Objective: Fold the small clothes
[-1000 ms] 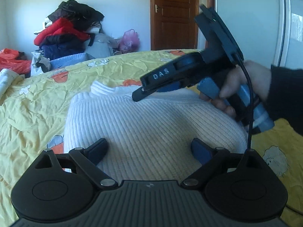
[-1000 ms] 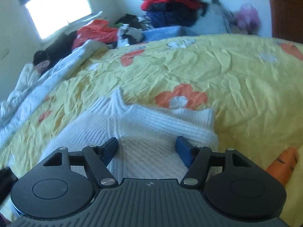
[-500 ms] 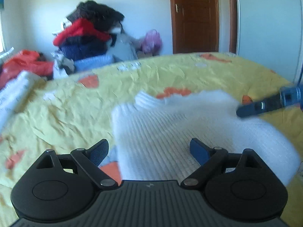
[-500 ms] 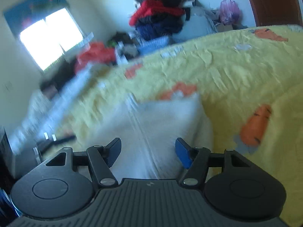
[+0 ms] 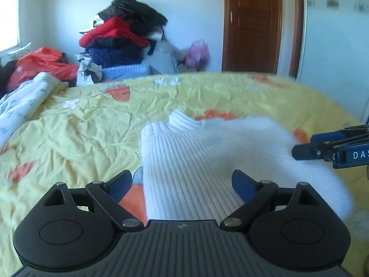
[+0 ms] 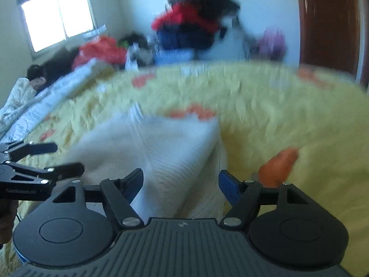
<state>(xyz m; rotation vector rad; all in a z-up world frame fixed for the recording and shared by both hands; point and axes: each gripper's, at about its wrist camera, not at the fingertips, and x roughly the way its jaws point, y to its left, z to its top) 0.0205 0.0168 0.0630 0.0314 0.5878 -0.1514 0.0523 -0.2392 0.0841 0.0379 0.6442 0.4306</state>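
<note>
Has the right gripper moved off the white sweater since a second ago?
Yes. The right gripper has drawn back to the white sweater's right edge, jaws just opening, empty.

Bare yellow bedspread (image 5: 76, 133) lies open left of and beyond the folded white sweater (image 5: 207, 152), which sits under both hand-held grippers; a rolled white quilt (image 5: 25, 101) bounds the bed's left edge, and a clothes pile (image 5: 124, 39) stands behind

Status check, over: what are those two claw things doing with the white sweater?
Both hand-held grippers, left and right, open, empty, right's jaws just widened. White sweater folded on yellow bedspread. Nothing obstructing.
</note>
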